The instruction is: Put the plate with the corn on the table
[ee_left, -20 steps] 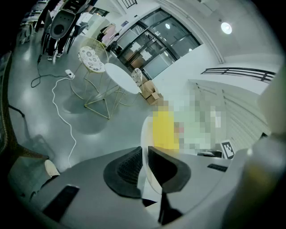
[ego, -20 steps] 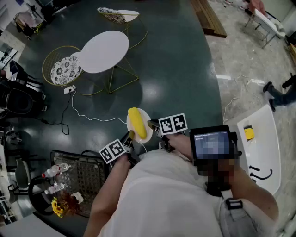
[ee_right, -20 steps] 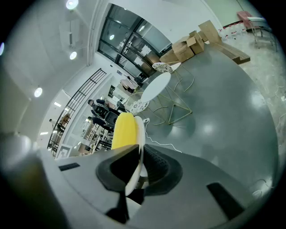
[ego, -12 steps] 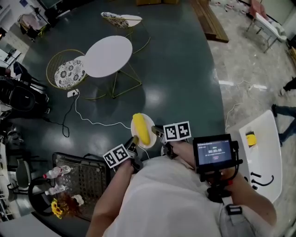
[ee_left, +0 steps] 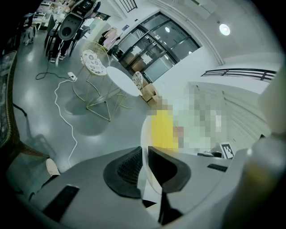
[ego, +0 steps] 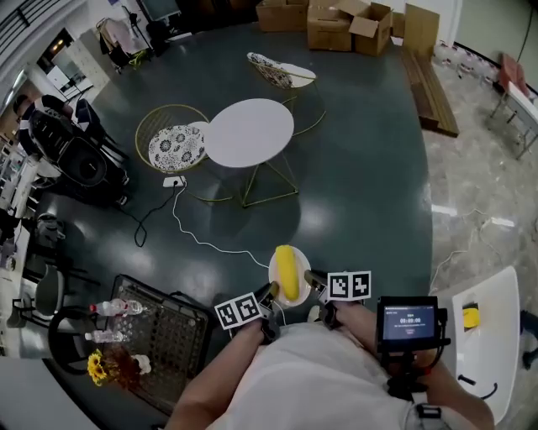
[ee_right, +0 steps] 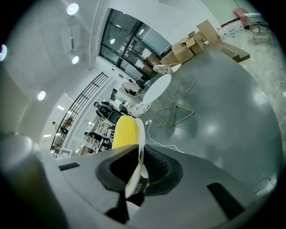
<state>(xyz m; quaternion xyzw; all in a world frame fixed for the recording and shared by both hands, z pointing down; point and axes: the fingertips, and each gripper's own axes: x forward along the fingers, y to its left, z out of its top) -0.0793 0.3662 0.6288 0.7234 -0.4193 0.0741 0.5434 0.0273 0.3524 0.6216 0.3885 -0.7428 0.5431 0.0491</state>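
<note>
Your left gripper (ego: 271, 291) and right gripper (ego: 313, 280) jaws each clamp the plate (ego: 272, 270) rim; corn (ego: 288, 270) lies on it, apparently centred.

Where I work: a large open office hall, shown by polished dark floor (ego: 361, 168), round white table (ego: 250, 133), wire chairs (ego: 175, 147), stacked cardboard boxes (ego: 336, 25), glass-fronted rooms (ee_right: 129, 44) and a mezzanine railing (ee_right: 85, 105).

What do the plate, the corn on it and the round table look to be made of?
Plate: white, thin-rimmed and smooth with a slight sheen. It could be ceramic or plastic; the look leaves it open.
Corn: uniform bright yellow with no kernels discernible, so possibly a plastic replica.
Table: matte white round top on thin gold wire legs, likely metal.
</note>
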